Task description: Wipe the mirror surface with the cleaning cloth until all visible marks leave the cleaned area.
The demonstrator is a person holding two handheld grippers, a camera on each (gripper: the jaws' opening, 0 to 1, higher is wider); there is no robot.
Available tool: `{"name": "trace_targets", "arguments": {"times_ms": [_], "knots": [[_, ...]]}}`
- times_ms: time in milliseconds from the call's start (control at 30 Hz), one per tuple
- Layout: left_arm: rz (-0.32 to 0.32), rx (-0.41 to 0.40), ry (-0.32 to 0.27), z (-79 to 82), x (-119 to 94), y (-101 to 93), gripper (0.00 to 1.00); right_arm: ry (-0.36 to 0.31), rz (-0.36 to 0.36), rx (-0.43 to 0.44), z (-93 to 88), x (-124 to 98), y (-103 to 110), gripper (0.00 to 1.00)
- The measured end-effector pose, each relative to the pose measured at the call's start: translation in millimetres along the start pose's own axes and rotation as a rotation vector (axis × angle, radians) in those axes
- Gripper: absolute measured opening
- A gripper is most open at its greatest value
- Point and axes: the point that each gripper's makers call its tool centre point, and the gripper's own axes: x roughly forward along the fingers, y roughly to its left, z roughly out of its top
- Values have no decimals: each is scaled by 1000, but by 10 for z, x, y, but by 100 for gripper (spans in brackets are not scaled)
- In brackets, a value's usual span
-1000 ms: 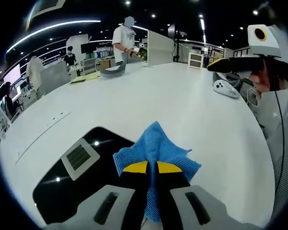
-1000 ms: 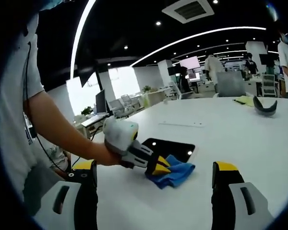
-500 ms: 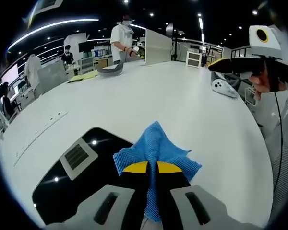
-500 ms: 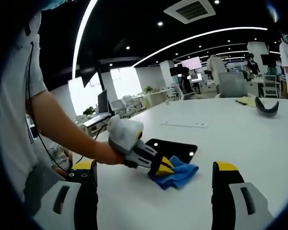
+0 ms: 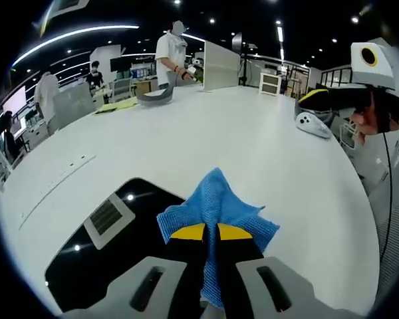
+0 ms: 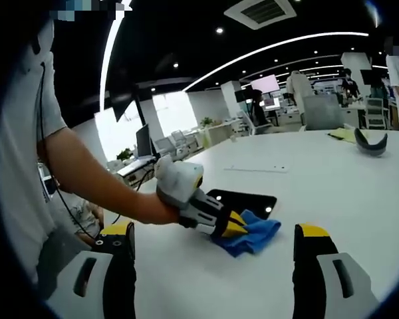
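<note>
A dark rectangular mirror point(image 5: 113, 246) lies flat on the white table point(image 5: 253, 146), reflecting ceiling lights and a vent. My left gripper point(image 5: 210, 232) is shut on a blue cleaning cloth point(image 5: 216, 206), which rests on the table at the mirror's right edge. In the right gripper view the mirror point(image 6: 243, 199) and cloth point(image 6: 256, 236) sit mid-table, with the left gripper point(image 6: 238, 228) held by a person's hand. My right gripper point(image 6: 213, 256) stands open above the table, nothing between its jaws. It also appears far right point(image 5: 319, 100) in the left gripper view.
A white computer mouse point(image 5: 312, 123) lies on the table's right side. A grey curved object point(image 5: 153, 98) and yellow sheet point(image 5: 116, 106) sit at the far end. People stand beyond the table near desks and chairs. The table's edge curves on the right.
The left gripper with the cloth has shifted slightly to the right along the mirror's edge in the right gripper view. The right gripper has drifted a little in the left gripper view.
</note>
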Motion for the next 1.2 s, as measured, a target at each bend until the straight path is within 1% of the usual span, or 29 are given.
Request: {"name": "trace_targets", "arguments": {"times_ms": [133, 533, 633, 800, 900, 1100, 1200], "knots": [[-4, 16, 2, 11, 8, 30, 3, -2, -3, 6, -2, 1, -18, 99], [4, 29, -7, 46, 36, 142, 3, -2, -4, 11, 2, 23, -44, 98], [7, 32, -11, 53, 42, 171, 3, -7, -4, 23, 4, 21, -48, 98], [15, 36, -14, 66, 53, 213, 3, -10, -10, 17, 12, 24, -60, 98], [16, 47, -15, 76, 63, 246, 3, -23, -20, -8, 56, 34, -76, 98], [21, 57, -22, 92, 81, 322, 3, -8, -10, -8, 41, 51, -80, 98], [23, 48, -27, 106, 89, 387, 3, -5, -16, -5, 26, 44, -101, 98]]}}
